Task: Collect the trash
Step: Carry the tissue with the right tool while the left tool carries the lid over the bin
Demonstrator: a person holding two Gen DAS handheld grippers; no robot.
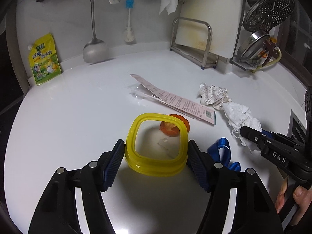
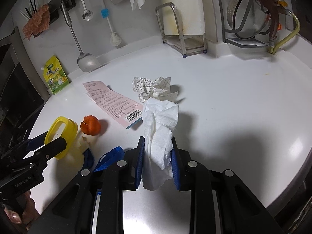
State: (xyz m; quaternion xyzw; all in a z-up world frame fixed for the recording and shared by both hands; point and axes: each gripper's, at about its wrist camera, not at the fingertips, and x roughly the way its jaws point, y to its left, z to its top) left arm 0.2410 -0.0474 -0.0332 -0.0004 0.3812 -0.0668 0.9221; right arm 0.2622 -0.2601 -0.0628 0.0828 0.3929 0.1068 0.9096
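Left wrist: left gripper (image 1: 156, 156) clamps lid (image 1: 156, 144) (carrot (image 1: 171, 128) behind); right gripper (image 2: 158, 165) grips tissue (image 2: 159, 128); next, bin both.

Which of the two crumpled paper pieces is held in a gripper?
The plain white crumpled tissue, clamped by the right gripper. The grid-patterned crumpled paper lies free on the white counter.

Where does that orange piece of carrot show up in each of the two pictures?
Left wrist view: the carrot piece sits near the middle, just behind the yellow lid.
Right wrist view: the carrot piece lies left of centre, right of the yellow lid.
Shared landmark: the pink leaflet beside it.
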